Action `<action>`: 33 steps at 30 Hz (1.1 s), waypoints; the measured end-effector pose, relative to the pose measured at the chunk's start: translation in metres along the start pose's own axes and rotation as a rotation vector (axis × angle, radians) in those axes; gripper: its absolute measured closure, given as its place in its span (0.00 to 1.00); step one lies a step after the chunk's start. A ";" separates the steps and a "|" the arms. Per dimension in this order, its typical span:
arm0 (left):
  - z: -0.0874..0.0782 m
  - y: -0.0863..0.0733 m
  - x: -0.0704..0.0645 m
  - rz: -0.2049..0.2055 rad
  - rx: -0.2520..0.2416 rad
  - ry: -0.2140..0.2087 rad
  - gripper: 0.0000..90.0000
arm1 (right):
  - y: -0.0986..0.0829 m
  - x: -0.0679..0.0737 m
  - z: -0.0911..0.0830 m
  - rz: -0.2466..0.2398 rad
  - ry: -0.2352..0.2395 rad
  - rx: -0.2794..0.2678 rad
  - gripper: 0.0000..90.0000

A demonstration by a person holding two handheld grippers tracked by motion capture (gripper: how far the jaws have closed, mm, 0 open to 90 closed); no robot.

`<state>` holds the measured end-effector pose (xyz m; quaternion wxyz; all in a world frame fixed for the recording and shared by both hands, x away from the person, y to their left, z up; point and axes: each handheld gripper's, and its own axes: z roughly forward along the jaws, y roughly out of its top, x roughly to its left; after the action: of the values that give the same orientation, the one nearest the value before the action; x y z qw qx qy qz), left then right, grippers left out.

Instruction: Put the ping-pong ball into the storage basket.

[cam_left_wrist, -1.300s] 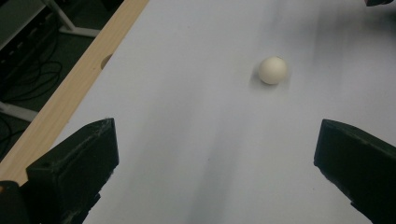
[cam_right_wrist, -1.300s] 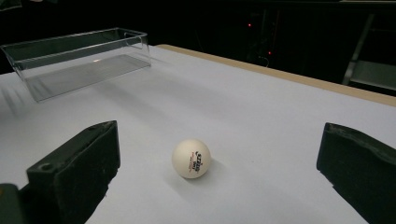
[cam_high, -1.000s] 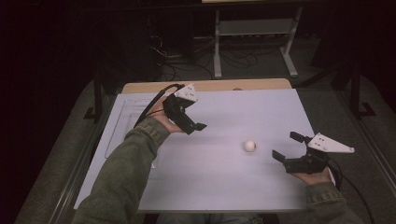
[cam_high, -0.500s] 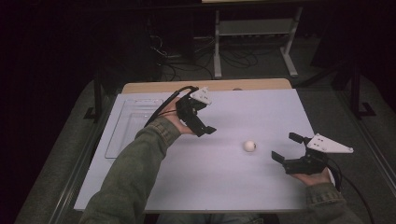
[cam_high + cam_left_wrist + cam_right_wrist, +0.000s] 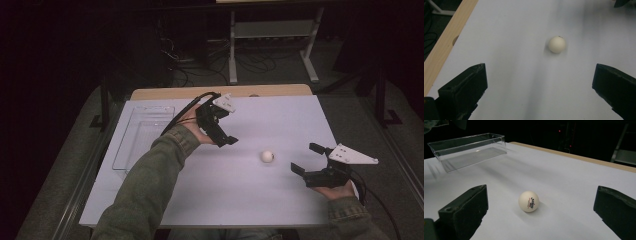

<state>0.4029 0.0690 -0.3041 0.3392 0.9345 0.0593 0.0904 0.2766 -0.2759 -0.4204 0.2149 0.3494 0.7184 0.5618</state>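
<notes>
1. Spread wide on both grippers: left gripper point(image 5: 227, 141) jaws apart with nothing between, hovering near the table's middle and tipped toward the ball point(image 5: 268, 156); right gripper point(image 5: 306, 158) jaws equally parted and empty, close to the right edge.
2. Sits alone on the white table point(image 5: 280, 115), right of centre, between the two grippers and touching neither; nearer the right one.
3. Looks small, round, off-white and matte, with a small printed logo in dark and red facing the right gripper view point(image 5: 529, 201); plain white from the left gripper view point(image 5: 557, 44).
4. Probably a table-tennis ball: very light, hollow, stiff-shelled yet crushable under a hard squeeze, smooth and prone to rolling or squirting away at the slightest nudge.
5. Best taken across the widest part, pads square on opposite sides, closing gently and evenly; off-centre contact likely to pop it out.
6. Clear tray point(image 5: 145, 132) by the left edge, well apart from the ball, apparently empty.
</notes>
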 end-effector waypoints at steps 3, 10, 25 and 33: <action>0.003 0.004 -0.001 -0.001 0.008 -0.005 0.00 | 0.000 0.000 0.000 0.001 0.000 -0.001 0.00; 0.012 0.012 0.000 0.010 0.039 -0.017 0.00 | 0.000 0.001 -0.001 -0.002 0.000 -0.004 0.00; 0.032 0.022 0.003 0.027 0.075 -0.041 0.00 | 0.000 0.002 -0.001 -0.006 0.004 -0.002 0.00; 0.042 0.029 0.002 0.047 0.084 -0.058 0.00 | 0.000 0.000 -0.003 -0.003 -0.002 -0.010 0.00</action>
<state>0.4153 0.0204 -0.3169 0.2992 0.9512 0.0314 0.0689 0.2745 -0.2773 -0.4197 0.2179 0.3479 0.7161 0.5646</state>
